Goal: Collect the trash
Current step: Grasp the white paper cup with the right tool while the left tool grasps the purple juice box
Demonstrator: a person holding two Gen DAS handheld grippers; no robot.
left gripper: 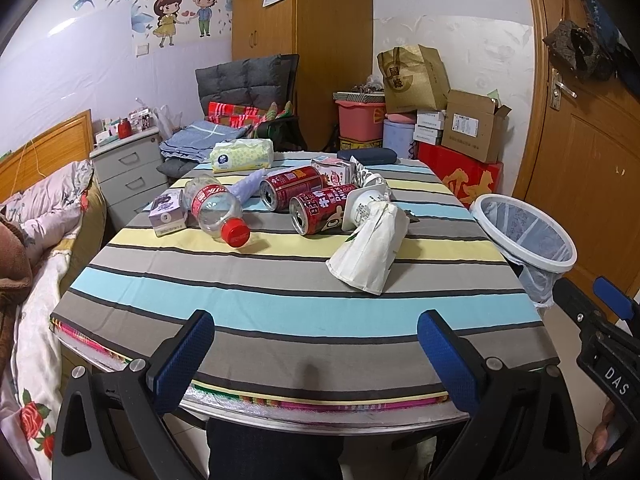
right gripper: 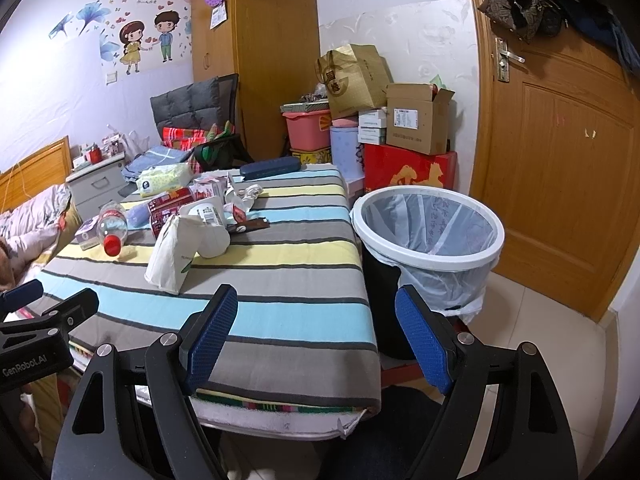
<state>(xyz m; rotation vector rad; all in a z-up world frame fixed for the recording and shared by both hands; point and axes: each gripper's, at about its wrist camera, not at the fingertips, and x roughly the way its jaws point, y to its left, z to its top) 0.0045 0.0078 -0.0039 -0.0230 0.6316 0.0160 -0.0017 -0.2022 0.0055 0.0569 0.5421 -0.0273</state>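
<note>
The left tool (left gripper: 316,344) is held above the near edge of the worktop (left gripper: 280,304), with its blue pads wide apart and nothing between them. The right tool (right gripper: 316,332) is also spread wide and empty, and it sits over the near right corner of the worktop, between the striped cloth and the trash bin (right gripper: 428,236). The bin stands on the floor just beside the right edge of the worktop; it has a white rim and a thin plastic liner inside. The nearest piece of trash is a white paper bag (left gripper: 368,252), lying on its side on the grey and yellow stripes. Just behind it, touching it, lies a white cup (left gripper: 362,208) on its side. To the left of the cup there are two red cans (left gripper: 316,210), both lying down with their open tops toward the camera. Further left lies a clear plastic bottle (left gripper: 214,208) with a red cap, and beside it a small purple carton (left gripper: 168,212). Behind the cans I see a small drink carton (left gripper: 334,170) and some crumpled paper. At the far edge of the worktop rest a pack of tissues (left gripper: 242,154) and a dark blue case (left gripper: 366,155).
</note>
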